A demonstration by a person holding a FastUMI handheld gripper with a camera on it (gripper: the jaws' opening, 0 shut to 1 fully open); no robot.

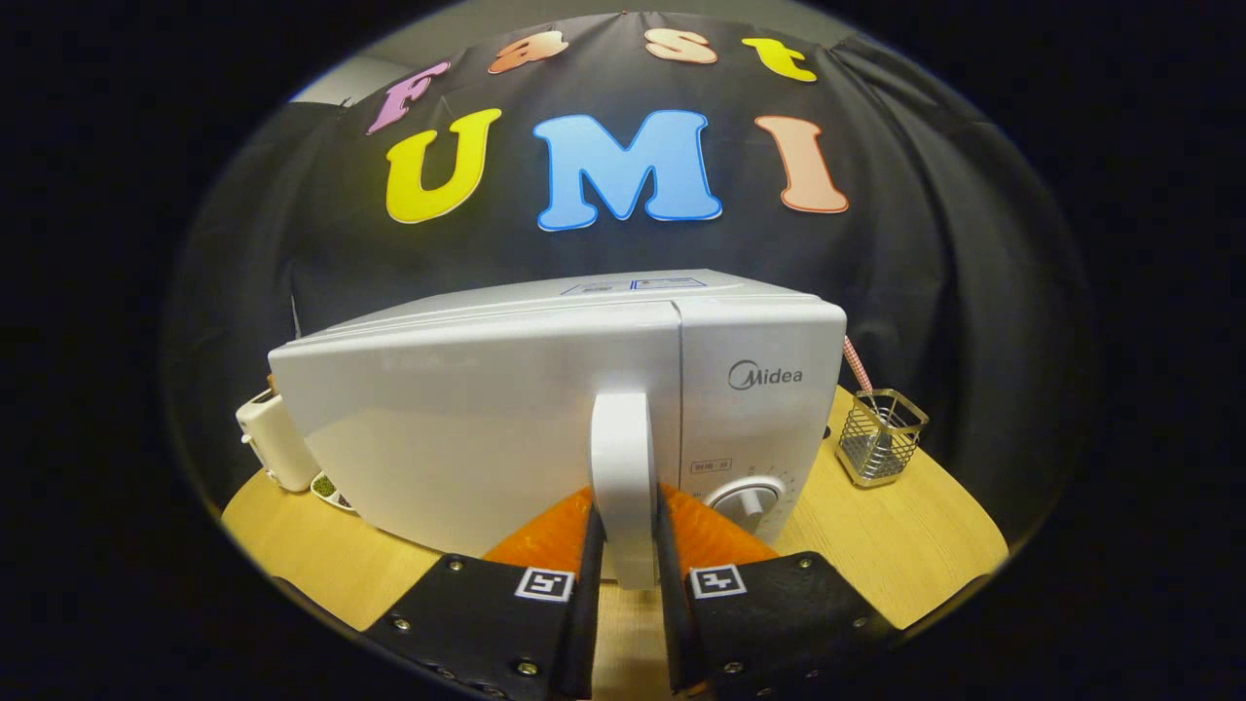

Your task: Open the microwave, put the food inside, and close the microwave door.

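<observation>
A: Two fingers on the door handle of the microwave, one per side. The gripper is pinching the handle low down, near its bottom end.

B: Door state?

A: Looks cracked open. There's a gap at the top seam on the hinge side, left of the handle, so I'd say the pull is under way. Control panel with the dial sits right of the handle.

B: Food?

A: Can't confirm. Small dish with something green peeks out left of the microwave, next to a white appliance. It might be that, but it's mostly hidden.

B: Risks?

A: Grip is near the handle tip, so a pull off-axis from the door's swing could slide the fingers off the end. A hard latch plus a light oven means the whole box may drag across the wooden table. The wire mesh holder right of the microwave is near enough to get bumped if it shifts that way.
</observation>
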